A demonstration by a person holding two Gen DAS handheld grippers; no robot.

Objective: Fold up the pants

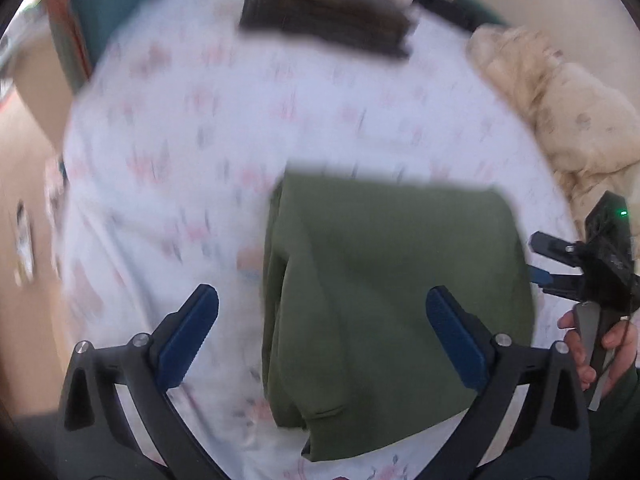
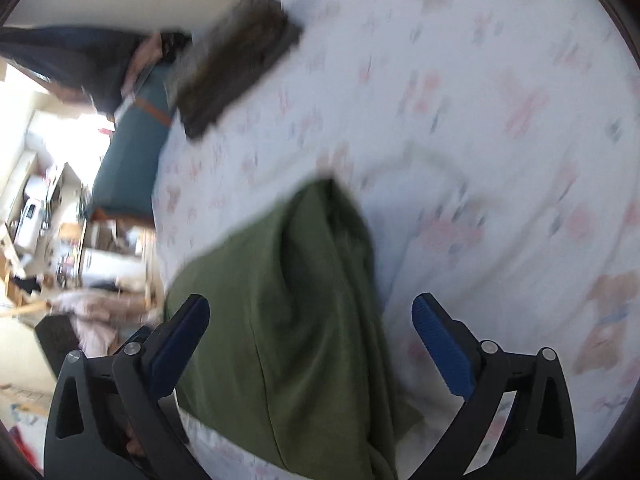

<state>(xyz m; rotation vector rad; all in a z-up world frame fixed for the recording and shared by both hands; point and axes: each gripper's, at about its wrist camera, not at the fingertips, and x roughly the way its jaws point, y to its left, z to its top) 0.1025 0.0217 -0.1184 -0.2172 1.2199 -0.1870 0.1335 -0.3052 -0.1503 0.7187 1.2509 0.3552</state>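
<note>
The olive green pants (image 1: pixel 384 304) lie folded in a compact rectangle on the white floral bedsheet (image 1: pixel 208 128). They also show in the right wrist view (image 2: pixel 296 320). My left gripper (image 1: pixel 322 334) is open and empty, held above the pants' left edge. My right gripper (image 2: pixel 310 342) is open and empty, held above the pants. The right gripper also shows at the right edge of the left wrist view (image 1: pixel 538 258), beside the pants. Both views are motion-blurred.
A folded dark garment (image 1: pixel 328 12) lies at the far end of the bed, also in the right wrist view (image 2: pixel 236 68). A cream quilt (image 1: pixel 568 112) is bunched at the right. A teal bed frame (image 2: pixel 132 160) and a cluttered room lie beyond the bed's edge.
</note>
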